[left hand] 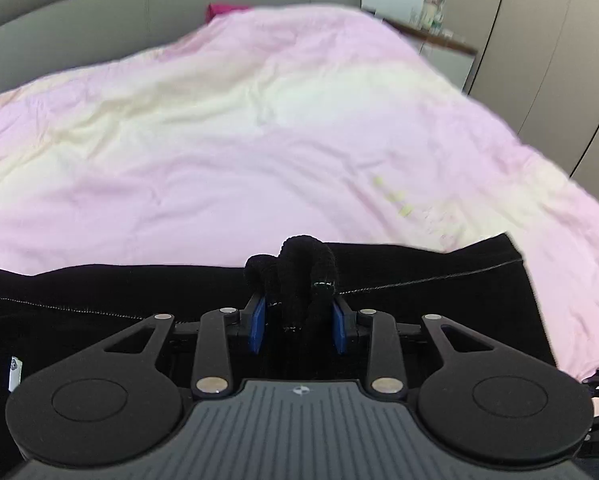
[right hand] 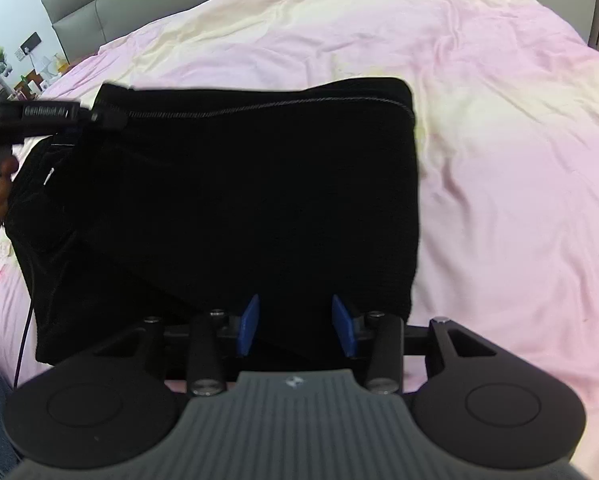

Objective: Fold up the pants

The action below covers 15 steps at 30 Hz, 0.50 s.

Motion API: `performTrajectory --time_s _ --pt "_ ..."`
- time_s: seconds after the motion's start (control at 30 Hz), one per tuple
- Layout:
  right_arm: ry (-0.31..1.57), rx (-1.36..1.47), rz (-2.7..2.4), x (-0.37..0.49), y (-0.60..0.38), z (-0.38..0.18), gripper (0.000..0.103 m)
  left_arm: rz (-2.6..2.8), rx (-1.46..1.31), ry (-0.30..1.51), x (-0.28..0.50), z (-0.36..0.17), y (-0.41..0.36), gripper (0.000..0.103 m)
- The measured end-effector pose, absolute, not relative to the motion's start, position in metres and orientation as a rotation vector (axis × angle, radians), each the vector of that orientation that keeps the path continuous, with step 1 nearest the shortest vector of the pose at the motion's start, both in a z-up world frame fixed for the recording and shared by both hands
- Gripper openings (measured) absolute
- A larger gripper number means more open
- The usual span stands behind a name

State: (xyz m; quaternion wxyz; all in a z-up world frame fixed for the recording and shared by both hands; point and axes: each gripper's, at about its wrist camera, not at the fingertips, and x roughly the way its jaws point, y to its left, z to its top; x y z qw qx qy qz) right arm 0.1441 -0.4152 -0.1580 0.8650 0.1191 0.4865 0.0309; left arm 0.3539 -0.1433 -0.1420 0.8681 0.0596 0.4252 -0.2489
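Evidently mid-fold: black pants (right hand: 235, 200) lie on the pink bed (right hand: 499, 160), left gripper (left hand: 299, 322) jaws pinching a bunched edge at 12 o'clock to carry it, right gripper (right hand: 297, 326) jaws wide, straddling the near hem

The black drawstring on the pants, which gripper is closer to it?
Left. The left gripper has the bunched drawstring between its fingers; the right gripper is at the pants' opposite edge.
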Motion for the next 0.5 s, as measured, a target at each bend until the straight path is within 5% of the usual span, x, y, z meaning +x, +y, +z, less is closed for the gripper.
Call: performTrajectory --time_s 0.13,0.17,0.23,0.5 --pt "1.030 0.236 0.062 0.147 -0.409 -0.163 0.039 -0.473 0.140 0.988 0.369 -0.198 -0.146 0.038" --pt "1.025 0.241 0.071 0.146 -0.411 -0.161 0.037 -0.469 0.130 0.984 0.369 -0.202 -0.142 0.040" --pt "0.999 0.264 0.073 0.142 -0.418 -0.152 0.016 -0.461 0.112 0.988 0.371 -0.205 -0.138 0.042" --pt "0.834 0.207 0.023 0.208 -0.462 -0.114 0.005 -0.485 0.078 0.999 0.374 -0.206 -0.127 0.046"
